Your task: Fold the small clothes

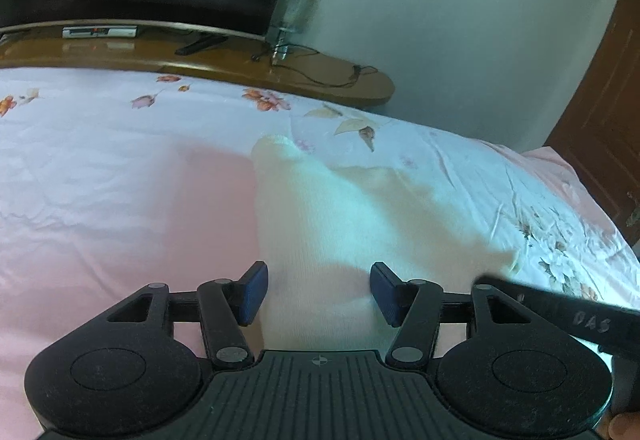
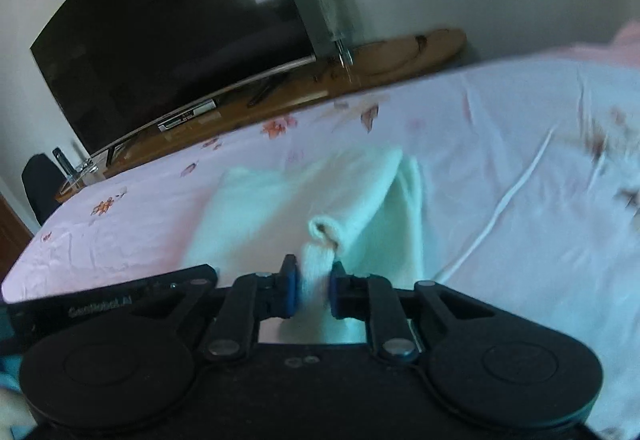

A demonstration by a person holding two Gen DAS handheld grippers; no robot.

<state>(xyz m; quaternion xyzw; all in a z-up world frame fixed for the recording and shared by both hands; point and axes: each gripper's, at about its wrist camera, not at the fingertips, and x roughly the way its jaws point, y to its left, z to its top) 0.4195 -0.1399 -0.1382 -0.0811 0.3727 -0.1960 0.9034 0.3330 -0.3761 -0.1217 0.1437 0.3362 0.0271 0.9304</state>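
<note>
A small white knitted garment (image 1: 320, 207) lies spread on the pink floral bedsheet (image 1: 120, 199). My left gripper (image 1: 320, 292) is open just above its near edge. The blue pads (image 1: 254, 292) stand on either side of the cloth without pressing it. In the right wrist view the same garment (image 2: 296, 191) looks bunched, with a rolled cuff (image 2: 326, 230) raised toward the camera. My right gripper (image 2: 314, 288) is shut on a pinch of that cloth just below the cuff. Part of the right gripper's body (image 1: 560, 314) shows at the left view's lower right.
A dark television (image 2: 172, 39) stands on a long wooden bench (image 1: 160, 51) beyond the bed's far edge. A clear glass vase (image 1: 294, 7) and cables sit beside it. A brown door (image 1: 600, 119) is at the right, and a dark chair (image 2: 38, 187) at the far left.
</note>
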